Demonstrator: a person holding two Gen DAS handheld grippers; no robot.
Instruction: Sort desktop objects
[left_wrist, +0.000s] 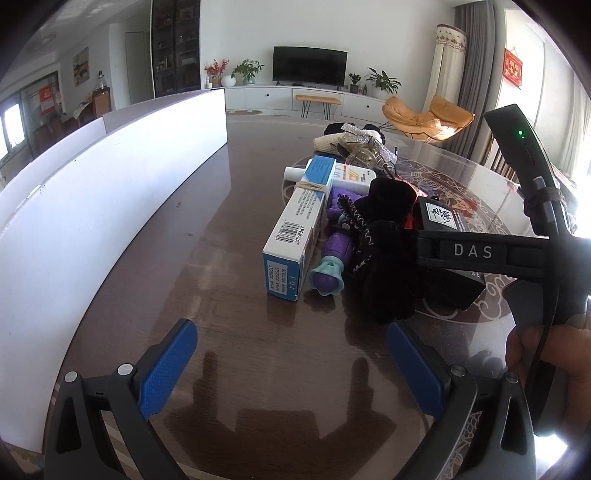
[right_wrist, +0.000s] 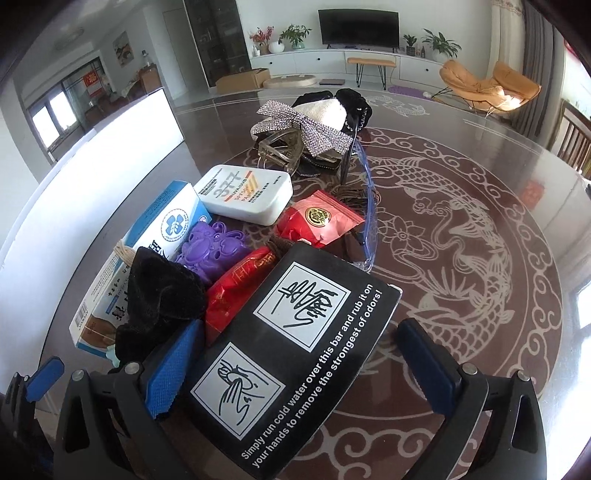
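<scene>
A pile of small items lies on the dark patterned table (right_wrist: 461, 229). A black printed box (right_wrist: 295, 350) sits between the fingers of my right gripper (right_wrist: 299, 360), which is open; the left pad (right_wrist: 173, 365) is at the box's edge and the right pad (right_wrist: 424, 354) stands apart from it. Beside the box are a black velvet scrunchie (right_wrist: 159, 295), a red packet (right_wrist: 236, 291), a purple toy (right_wrist: 210, 251) and a blue-white carton (right_wrist: 162, 229). My left gripper (left_wrist: 291, 369) hovers open over bare table, short of the carton (left_wrist: 295, 229) and the toy (left_wrist: 330, 266).
A long white bin wall (left_wrist: 92, 221) runs along the left. Farther back lie a white sunscreen bottle (right_wrist: 247, 195), a second red packet (right_wrist: 321, 221), a rhinestone bow clip (right_wrist: 303, 125) and clear glasses (right_wrist: 365, 192). A hand (left_wrist: 546, 354) holds the right gripper's handle.
</scene>
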